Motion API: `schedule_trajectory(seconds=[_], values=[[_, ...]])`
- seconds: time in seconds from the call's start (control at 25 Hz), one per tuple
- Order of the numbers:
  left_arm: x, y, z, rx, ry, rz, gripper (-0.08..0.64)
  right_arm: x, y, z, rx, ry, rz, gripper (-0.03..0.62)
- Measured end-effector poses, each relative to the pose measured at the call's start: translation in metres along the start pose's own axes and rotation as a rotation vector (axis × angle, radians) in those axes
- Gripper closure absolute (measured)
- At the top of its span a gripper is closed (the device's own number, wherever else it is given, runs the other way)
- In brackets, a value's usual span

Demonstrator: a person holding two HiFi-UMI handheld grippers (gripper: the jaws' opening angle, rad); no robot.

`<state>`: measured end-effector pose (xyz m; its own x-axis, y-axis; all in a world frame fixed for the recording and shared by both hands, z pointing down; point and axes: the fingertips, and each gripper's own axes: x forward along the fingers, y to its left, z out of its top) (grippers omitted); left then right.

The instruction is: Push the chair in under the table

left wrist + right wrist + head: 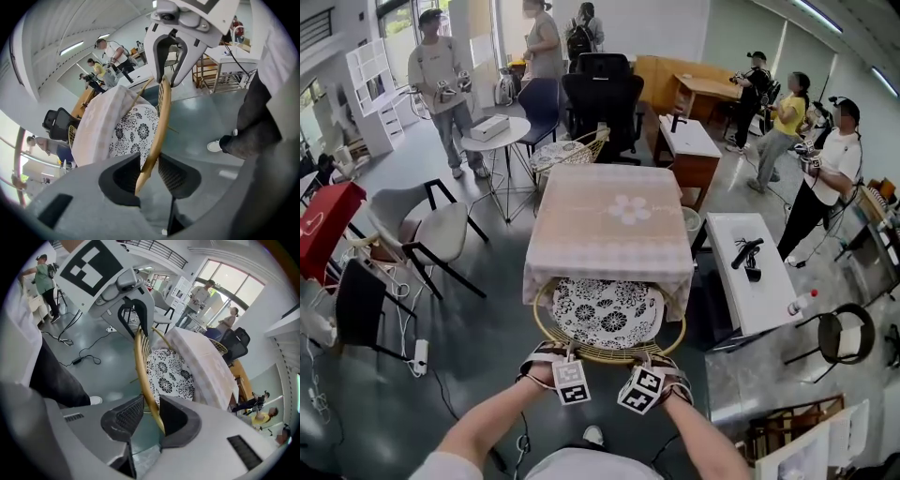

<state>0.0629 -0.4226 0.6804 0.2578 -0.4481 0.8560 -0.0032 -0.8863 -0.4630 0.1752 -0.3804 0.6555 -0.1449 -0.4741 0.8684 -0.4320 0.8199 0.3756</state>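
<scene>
The room is brightly and evenly lit by daylight from tall windows (225, 282) and ceiling light strips (72, 47), with pale glare thrown on the grey floor (201, 103). Strong fisheye bending is seen at the edges, and the gripper views are ringed in black.

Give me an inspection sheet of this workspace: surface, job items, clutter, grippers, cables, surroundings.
Surface: table covered by a pale cloth.
Job's things: rattan chair, its chair rim and patterned cushion partly under the table's near edge.
Clutter: nothing seen on the table.
Grippers: left gripper open, chair rim between its pads with a gap; right gripper shut on chair rim.
Cables: power strip with cable on the floor, left.
Surroundings: people standing, spare chairs, white side table at right.
</scene>
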Motion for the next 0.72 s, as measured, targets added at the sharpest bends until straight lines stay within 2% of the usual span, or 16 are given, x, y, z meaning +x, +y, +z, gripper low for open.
schedule_trajectory(seconds=[0.24, 0.4, 0.52, 0.64, 0.72], values=[[-0.018, 0.002, 0.002, -0.057, 0.003, 0.054, 0.451, -0.024, -0.001, 0.005, 0.214, -0.096, -0.005, 0.503], [-0.031, 0.002, 0.011, -0.151, -0.033, 0.090, 0.451, -0.040, -0.008, 0.008, 0.367, -0.175, -0.009, 0.516], [-0.042, -0.007, 0.027, -0.285, -0.095, 0.078, 0.451, -0.051, -0.006, 0.005, 0.478, -0.231, -0.013, 0.531], [-0.063, -0.014, 0.051, -0.479, -0.190, 0.054, 0.452, -0.068, -0.006, -0.002, 0.598, -0.293, -0.035, 0.540], [-0.078, -0.017, 0.067, -0.601, -0.252, 0.042, 0.457, -0.081, -0.008, -0.004, 0.646, -0.336, -0.051, 0.546]])
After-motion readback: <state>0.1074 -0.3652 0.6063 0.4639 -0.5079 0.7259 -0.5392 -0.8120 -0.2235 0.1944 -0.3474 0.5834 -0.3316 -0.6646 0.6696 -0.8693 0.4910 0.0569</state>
